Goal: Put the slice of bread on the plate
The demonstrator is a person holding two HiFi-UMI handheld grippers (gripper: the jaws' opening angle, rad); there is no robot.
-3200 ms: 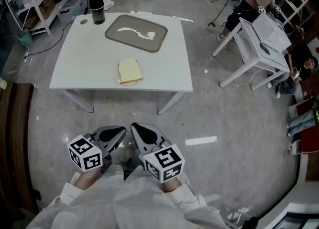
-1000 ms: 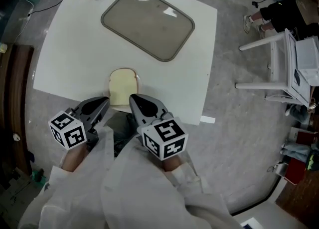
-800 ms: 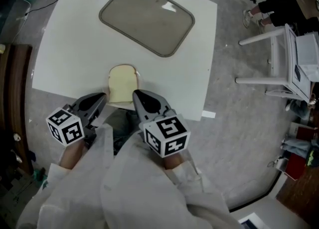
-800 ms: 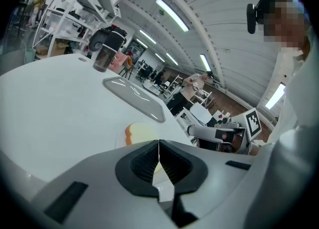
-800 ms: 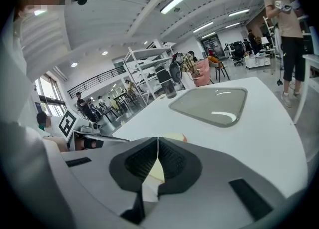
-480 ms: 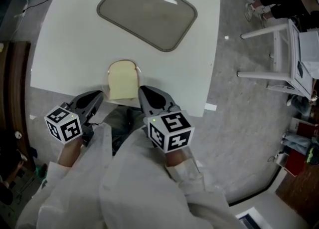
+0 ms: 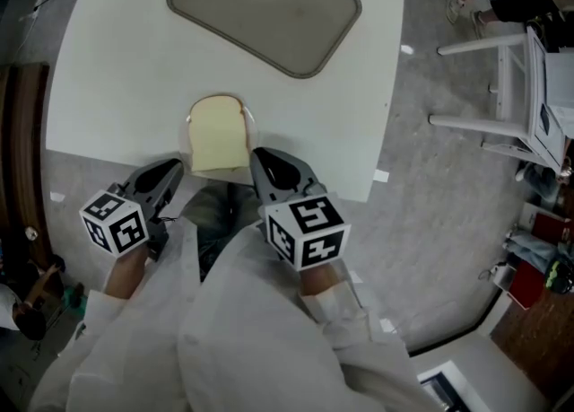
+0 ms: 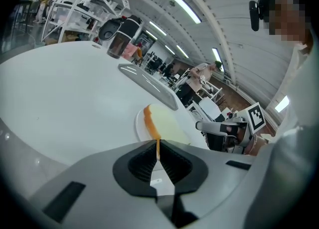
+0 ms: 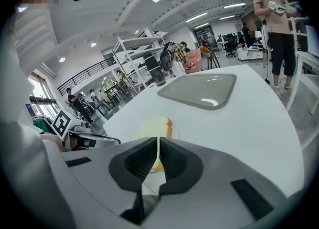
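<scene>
A: Where is the slice of bread (image 7: 218,135)?

B: It lies flat on a small plate (image 8: 140,125) at the near edge of the tabletop (image 7: 117,69), with a grey tray (image 7: 265,8) beyond it.

A: What is different now?

B: A few seconds ago the person stood well back. Now the left tool (image 7: 170,170) and right tool (image 7: 262,161) flank the slice's near edge, the right one just beside its corner. Both have their jaws pressed together on nothing.

A: Meaning?

B: The approach looks finished and no grasp has begun. The slice already seems to rest on a plate, so the tray may be the intended target.
</scene>
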